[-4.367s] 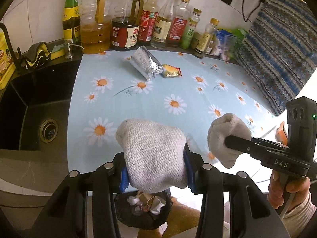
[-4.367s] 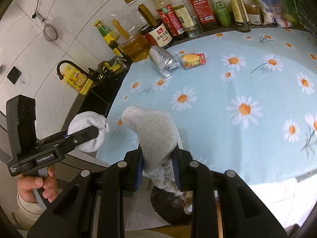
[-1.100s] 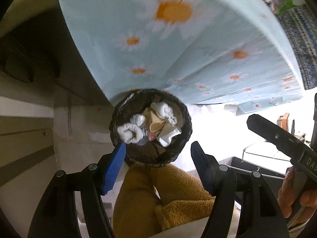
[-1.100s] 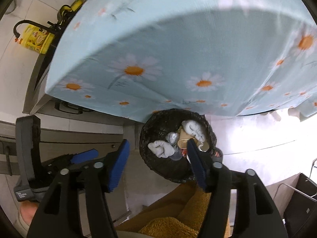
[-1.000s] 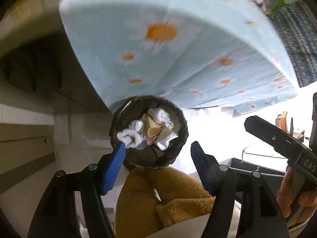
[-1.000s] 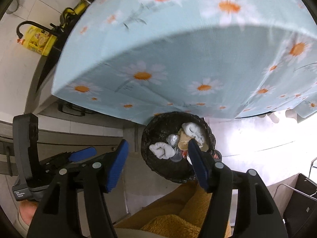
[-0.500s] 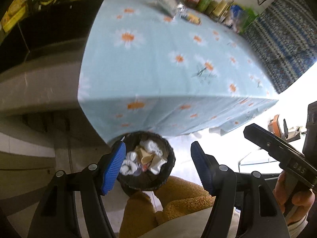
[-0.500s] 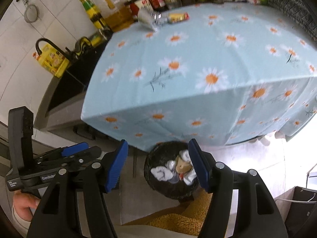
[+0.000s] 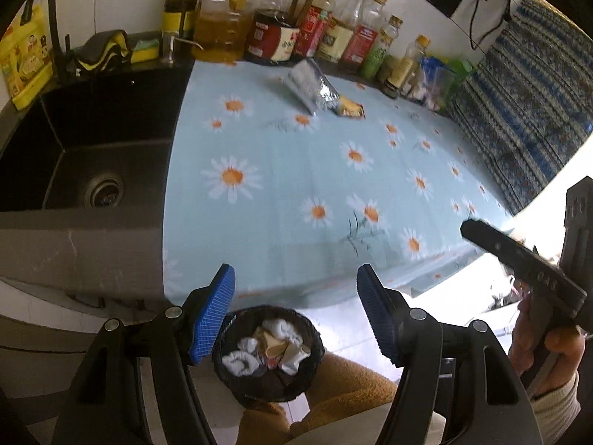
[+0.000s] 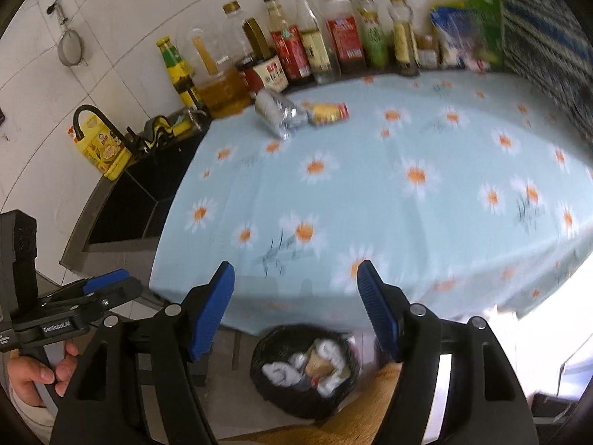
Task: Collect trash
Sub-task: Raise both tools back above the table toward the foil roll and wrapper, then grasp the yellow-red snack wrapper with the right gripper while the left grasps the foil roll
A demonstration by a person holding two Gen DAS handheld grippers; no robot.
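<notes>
A black trash bin [image 9: 270,356] stands on the floor below the table's front edge, holding white balled socks and paper scraps; it also shows in the right wrist view [image 10: 307,369]. A crumpled silver foil bag [image 9: 309,87] and a small yellow-red wrapper [image 9: 350,108] lie at the far side of the daisy tablecloth [image 9: 296,185], also seen in the right wrist view as the foil bag [image 10: 276,113] and wrapper [image 10: 328,113]. My left gripper [image 9: 296,311] is open and empty above the bin. My right gripper [image 10: 294,307] is open and empty beside it.
A black sink [image 9: 85,148] lies left of the table. Oil and sauce bottles [image 9: 281,26] line the back wall. A patterned blue cloth [image 9: 526,85] hangs at the right. My orange-trousered legs [image 9: 333,400] are next to the bin.
Both grippers let go of the white socks into the bin, then tilted up from the bin to face the table top.
</notes>
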